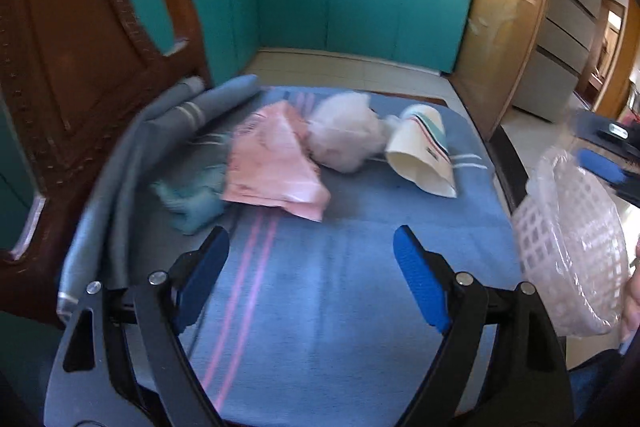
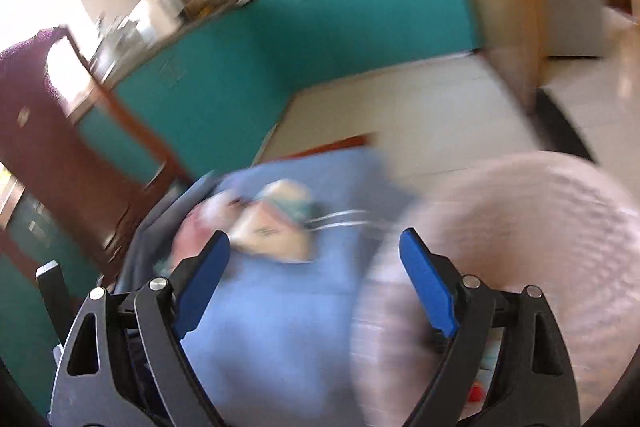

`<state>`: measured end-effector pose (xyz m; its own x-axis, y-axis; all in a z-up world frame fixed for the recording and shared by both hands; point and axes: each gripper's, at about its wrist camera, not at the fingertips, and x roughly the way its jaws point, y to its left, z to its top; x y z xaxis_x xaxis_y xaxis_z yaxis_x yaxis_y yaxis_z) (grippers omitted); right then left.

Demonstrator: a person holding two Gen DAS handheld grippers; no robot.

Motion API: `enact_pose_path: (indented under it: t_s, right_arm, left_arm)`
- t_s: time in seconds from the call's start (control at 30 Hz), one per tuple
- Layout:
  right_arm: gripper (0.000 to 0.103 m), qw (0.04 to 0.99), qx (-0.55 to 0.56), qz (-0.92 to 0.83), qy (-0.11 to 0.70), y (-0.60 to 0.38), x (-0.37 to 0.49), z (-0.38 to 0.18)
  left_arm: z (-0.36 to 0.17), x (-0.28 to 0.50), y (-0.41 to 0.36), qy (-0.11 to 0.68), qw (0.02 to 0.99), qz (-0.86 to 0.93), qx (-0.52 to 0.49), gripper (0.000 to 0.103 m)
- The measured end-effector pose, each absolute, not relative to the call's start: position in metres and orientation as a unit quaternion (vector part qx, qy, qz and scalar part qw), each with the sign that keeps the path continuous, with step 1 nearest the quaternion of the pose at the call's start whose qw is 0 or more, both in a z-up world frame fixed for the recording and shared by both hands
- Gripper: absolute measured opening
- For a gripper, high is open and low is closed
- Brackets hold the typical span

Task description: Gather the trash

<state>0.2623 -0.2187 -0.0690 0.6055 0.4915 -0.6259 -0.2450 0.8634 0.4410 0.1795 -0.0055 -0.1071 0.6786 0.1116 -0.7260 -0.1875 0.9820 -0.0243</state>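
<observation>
Four bits of trash are lying in a row on the blue cloth (image 1: 320, 267) ahead of my left gripper (image 1: 310, 251): a teal wad (image 1: 192, 199), a pink wrapper (image 1: 276, 167), a pale plastic ball (image 1: 346, 133) and a paper cup (image 1: 424, 155) tipped on its side, mouth facing me. I am holding my left jaws wide apart over bare cloth, gripping nothing; all four pieces are sitting beyond the fingertips, the wad just past the left tip and the cup well ahead of the right one. The wrapper is overlapping the wad and touching the ball; the ball is resting against the cup.

My right gripper (image 2: 314, 251) is also standing open and empty, its view heavily blurred. The cup (image 2: 276, 231) is showing just ahead of its left fingertip, between the two tips but nearer the left. A pink basket (image 2: 520, 247) is sitting close beside the right finger, smeared by motion; in the left view the same basket (image 1: 568, 247), tilted and lined with clear plastic, is hanging off the cloth's right edge.
</observation>
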Motion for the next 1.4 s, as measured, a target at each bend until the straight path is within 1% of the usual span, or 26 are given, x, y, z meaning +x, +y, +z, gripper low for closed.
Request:
enact_pose_path:
  t_s: [0.07, 0.2, 0.43, 0.47, 0.5, 0.53, 0.57, 0.63, 0.83, 1.0, 1.03, 1.07, 1.1, 1.13, 1.17, 1.23, 1.4]
  right_arm:
    - [0.085, 0.866, 0.144, 0.237, 0.415, -0.180, 0.287, -0.074]
    - [0.085, 0.861, 0.119, 0.207, 0.449, -0.131, 0.338, -0.101]
    - [0.085, 0.852, 0.116, 0.156, 0.486, -0.116, 0.383, -0.142]
    - [0.083, 0.849, 0.114, 0.154, 0.492, -0.115, 0.385, -0.147]
    - [0.078, 0.846, 0.113, 0.153, 0.498, -0.114, 0.385, -0.152]
    - [0.075, 0.841, 0.109, 0.157, 0.506, -0.111, 0.383, -0.158]
    - [0.074, 0.834, 0.096, 0.164, 0.517, -0.106, 0.381, -0.163]
    - [0.074, 0.838, 0.053, 0.173, 0.514, -0.098, 0.369, -0.164]
    - [0.074, 0.824, 0.007, 0.212, 0.526, -0.094, 0.324, -0.163]
    - [0.074, 0.813, -0.027, 0.251, 0.525, -0.096, 0.289, -0.160]
    - [0.074, 0.811, -0.031, 0.256, 0.526, -0.096, 0.284, -0.160]
    - [0.074, 0.810, -0.034, 0.259, 0.525, -0.097, 0.280, -0.161]
    - [0.074, 0.811, -0.037, 0.259, 0.524, -0.097, 0.277, -0.161]
    - [0.074, 0.812, -0.041, 0.258, 0.522, -0.098, 0.274, -0.161]
    - [0.074, 0.813, -0.047, 0.259, 0.520, -0.098, 0.271, -0.161]
    - [0.074, 0.813, -0.055, 0.261, 0.517, -0.098, 0.268, -0.159]
    - [0.074, 0.817, -0.063, 0.262, 0.509, -0.098, 0.265, -0.154]
  left_arm:
    - [-0.100, 0.177, -0.004, 0.385, 0.918, 0.085, -0.043, 0.085]
    - [-0.094, 0.171, 0.003, 0.378, 0.921, 0.090, -0.029, 0.086]
    - [-0.100, 0.175, 0.020, 0.384, 0.917, 0.101, -0.033, 0.086]
    - [-0.101, 0.176, 0.022, 0.385, 0.916, 0.102, -0.034, 0.086]
    - [-0.103, 0.178, 0.024, 0.388, 0.915, 0.102, -0.036, 0.086]
    - [-0.104, 0.180, 0.026, 0.390, 0.915, 0.101, -0.039, 0.086]
    - [-0.106, 0.183, 0.029, 0.391, 0.914, 0.100, -0.042, 0.086]
    - [-0.108, 0.190, 0.037, 0.391, 0.914, 0.102, -0.051, 0.086]
    - [-0.115, 0.228, 0.057, 0.402, 0.907, 0.099, -0.073, 0.087]
    - [-0.125, 0.272, 0.052, 0.418, 0.904, 0.078, -0.046, 0.088]
    - [-0.129, 0.281, 0.050, 0.422, 0.902, 0.081, -0.034, 0.085]
    - [-0.132, 0.286, 0.048, 0.428, 0.900, 0.079, -0.027, 0.077]
    - [-0.137, 0.291, 0.047, 0.442, 0.894, 0.072, -0.024, 0.050]
    - [-0.141, 0.293, 0.047, 0.454, 0.888, 0.072, -0.022, 0.044]
    - [-0.143, 0.292, 0.046, 0.457, 0.886, 0.073, -0.023, 0.042]
    - [-0.145, 0.284, 0.044, 0.455, 0.888, 0.070, -0.019, 0.031]
    - [-0.135, 0.240, 0.039, 0.446, 0.893, 0.059, -0.025, 0.023]
